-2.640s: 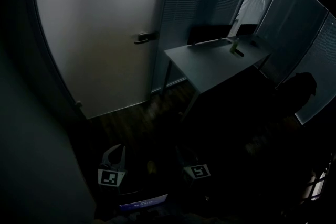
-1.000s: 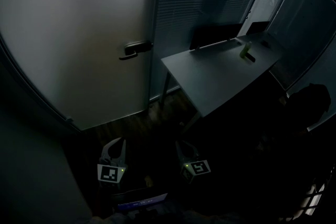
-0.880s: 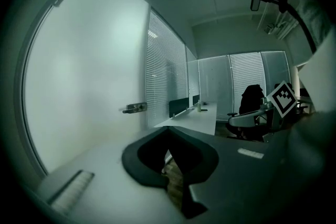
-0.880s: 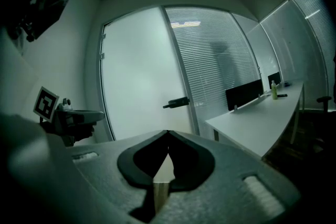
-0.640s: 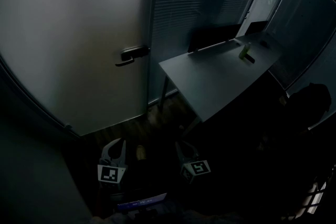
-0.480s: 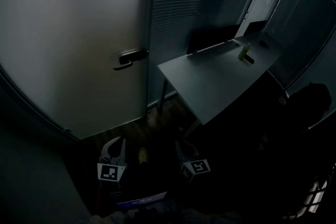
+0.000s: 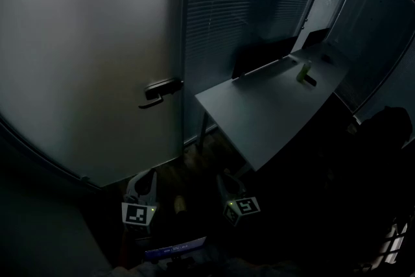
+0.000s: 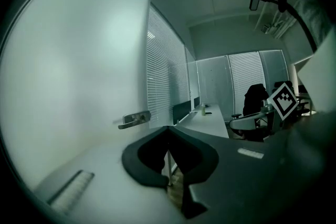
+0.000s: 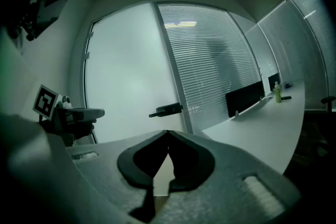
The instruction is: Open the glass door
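Low in the head view, we hold both grippers side by side above the dark floor (image 7: 194, 159), well short of the door (image 7: 84, 55). Our left gripper (image 7: 145, 177) points roughly level toward it. Its own view shows the two fingers (image 8: 152, 165) pressed together at the tips, with nothing between them. Our right gripper (image 7: 226, 178) sits just to the right, apart from the left one. Its fingers (image 9: 186, 165) also meet at the tips and grip nothing. Each gripper carries its marker cube, and a small green light glows beside each one.

We see the frosted door filling the upper left of the head view, shut against its frame. Its handle (image 7: 159, 91) is a dark lever near the door's right edge, lying about level, and neither gripper touches it. From the left gripper view the handle sits left of and above the jaw tips. From the right gripper view it sits just above them.

Right of the door stands a wall of blinds (image 7: 246, 3). A pale desk (image 7: 266, 113) stands near that wall, its near corner close to the door frame. A dark screen (image 7: 259, 55) stands upright along the desk's back edge. A small green bottle (image 7: 303, 71) stands upright farther along the top. Beyond the desk, the left gripper view shows a dark chair (image 8: 256, 98).
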`<state>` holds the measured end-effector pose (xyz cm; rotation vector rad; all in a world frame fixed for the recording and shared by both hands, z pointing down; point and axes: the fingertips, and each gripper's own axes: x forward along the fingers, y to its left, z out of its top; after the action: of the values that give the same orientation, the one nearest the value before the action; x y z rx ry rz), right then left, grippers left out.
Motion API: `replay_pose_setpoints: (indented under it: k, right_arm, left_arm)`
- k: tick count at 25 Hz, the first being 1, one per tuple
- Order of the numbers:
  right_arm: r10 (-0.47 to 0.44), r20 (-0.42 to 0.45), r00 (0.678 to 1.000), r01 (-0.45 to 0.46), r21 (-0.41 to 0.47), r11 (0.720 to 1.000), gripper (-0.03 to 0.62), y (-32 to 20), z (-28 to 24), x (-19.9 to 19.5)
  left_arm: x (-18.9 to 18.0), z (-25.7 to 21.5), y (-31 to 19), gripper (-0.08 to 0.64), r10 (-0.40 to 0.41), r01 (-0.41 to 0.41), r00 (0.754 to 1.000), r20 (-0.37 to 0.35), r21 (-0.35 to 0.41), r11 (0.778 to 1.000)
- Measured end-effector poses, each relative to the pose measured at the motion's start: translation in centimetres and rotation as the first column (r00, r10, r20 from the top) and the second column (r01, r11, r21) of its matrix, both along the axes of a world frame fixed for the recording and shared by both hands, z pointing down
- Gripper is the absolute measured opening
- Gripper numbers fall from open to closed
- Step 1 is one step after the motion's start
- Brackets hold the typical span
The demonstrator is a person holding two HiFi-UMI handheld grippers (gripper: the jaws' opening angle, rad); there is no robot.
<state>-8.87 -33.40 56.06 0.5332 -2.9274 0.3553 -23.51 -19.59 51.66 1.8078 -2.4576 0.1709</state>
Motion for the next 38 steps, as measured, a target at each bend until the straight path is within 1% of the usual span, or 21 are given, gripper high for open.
replay_pose_setpoints:
  k: [12,16,21,26,29,33,36,38]
  right_arm:
    - [-0.012,-0.020,1.000,0.012,-0.016,1.000,0.002,-3.8,-0.1,-5.5]
    - [-0.013,-0.022,1.000,0.013,-0.024,1.000,0.002,-4.6,-1.1,-6.8]
    - [-0.016,-0.027,1.000,0.015,-0.023,1.000,0.002,-6.2,-0.4,-8.9]
    - [0.001,-0.021,1.000,-0.001,-0.032,0.999,0.002,-7.9,-0.1,-10.0]
    - [-0.001,-0.018,1.000,0.000,-0.036,0.999,0.002,-8.5,-0.1,-10.6]
    - [0.003,-0.035,0.999,-0.004,-0.038,0.999,0.002,-9.4,0.4,-11.4]
    - [0.010,-0.034,0.999,-0.012,-0.051,0.999,0.002,-10.0,0.1,-12.2]
    - [0.012,-0.043,0.999,-0.014,-0.055,0.998,0.002,-10.3,0.3,-12.5]
  left_arm:
    - [-5.4,-0.1,-3.7,0.003,-0.011,0.010,1.000,-0.019,-0.020,1.000]
    - [-6.5,-1.0,-4.7,0.003,0.004,-0.004,1.000,-0.024,-0.021,1.000]
    - [-8.4,-0.2,-6.7,0.003,0.014,-0.015,1.000,-0.018,-0.024,1.000]
    - [-9.4,-0.9,-8.1,0.003,0.049,-0.050,0.997,-0.058,-0.004,0.999]
    - [-10.4,-1.3,-8.8,0.003,0.045,-0.046,0.997,-0.059,-0.011,0.999]
    - [-12.1,-1.0,-10.0,0.003,0.048,-0.049,0.996,-0.070,-0.012,0.999]
    - [-13.7,-0.7,-11.2,0.005,0.046,-0.047,0.998,-0.048,-0.028,0.999]
    - [-14.6,-0.5,-12.0,0.022,0.066,-0.068,0.997,-0.032,-0.049,0.997]
